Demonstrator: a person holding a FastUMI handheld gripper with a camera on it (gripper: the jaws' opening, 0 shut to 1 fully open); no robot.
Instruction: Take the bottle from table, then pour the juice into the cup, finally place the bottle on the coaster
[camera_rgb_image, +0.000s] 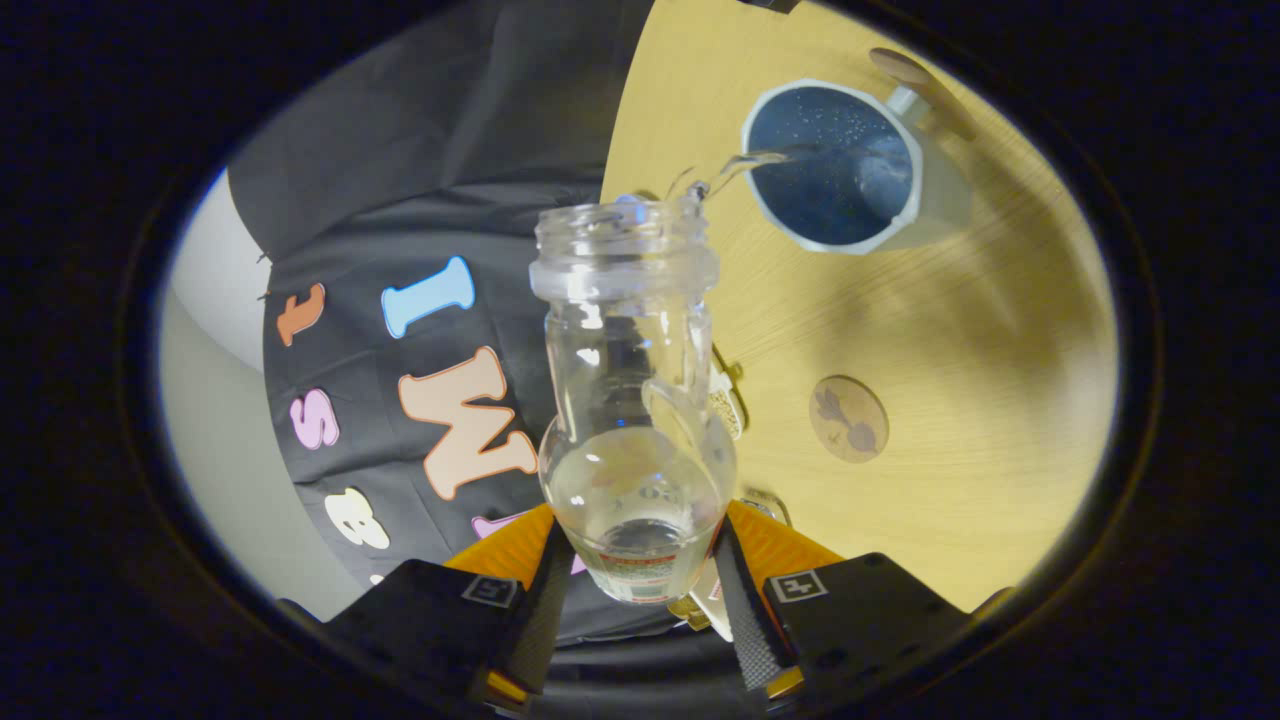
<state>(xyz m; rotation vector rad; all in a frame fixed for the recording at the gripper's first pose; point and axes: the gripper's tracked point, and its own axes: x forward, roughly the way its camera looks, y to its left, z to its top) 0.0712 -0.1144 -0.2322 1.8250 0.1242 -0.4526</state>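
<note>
My gripper (637, 570) is shut on a clear, uncapped bottle (632, 400), both fingers pressing its lower body. The bottle is tilted over, mouth pointing away from me toward the table. A thin stream of clear liquid (745, 162) runs from its lip into a cup (835, 165) with a white rim and dark blue inside, which stands on the wooden table (960, 330) beyond the bottle. Some liquid is left in the bottle's rounded part. A round wooden coaster (848, 418) with a dark leaf pattern lies on the table, nearer to my fingers than the cup.
The table's edge runs just behind the bottle, with the booth's black cloth wall (420, 200) on the other side of it. A pale wall (210, 400) shows past the cloth. Bare tabletop lies around the coaster.
</note>
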